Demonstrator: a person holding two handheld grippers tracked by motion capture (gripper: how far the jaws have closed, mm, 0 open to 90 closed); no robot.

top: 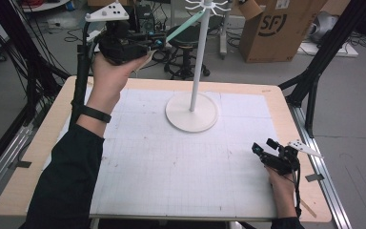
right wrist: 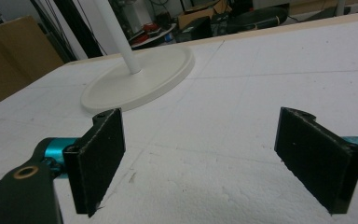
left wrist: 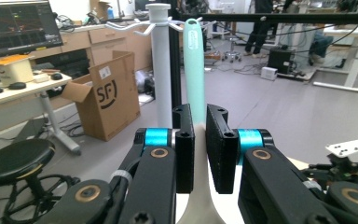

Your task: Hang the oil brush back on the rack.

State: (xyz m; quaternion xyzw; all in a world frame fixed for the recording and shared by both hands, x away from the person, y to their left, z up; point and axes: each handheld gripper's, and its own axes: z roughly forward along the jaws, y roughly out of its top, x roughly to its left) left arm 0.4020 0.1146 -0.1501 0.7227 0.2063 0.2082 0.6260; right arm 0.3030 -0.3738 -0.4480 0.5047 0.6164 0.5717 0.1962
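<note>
Left gripper (top: 158,43): raised above table's far left corner, jaws clenched on mint-green spatula (top: 185,26)
Spatula: cream blade end behind the pads, mint handle (left wrist: 193,70) sticks out past them, tip near the stand's top hooks (left wrist: 135,25)
Hook stand (top: 198,62): white pole on round base (top: 191,114), table's far centre
Table (top: 171,157): white gridded mat
Cardboard box (top: 279,28): on floor behind table, flap open, contents not visible
Right gripper (top: 262,150): low at near right edge, jaws released wide, only mat between them, well apart from spatula

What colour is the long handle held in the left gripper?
The handle is mint green, turning cream near the jaws; the left gripper view shows it best.
</note>
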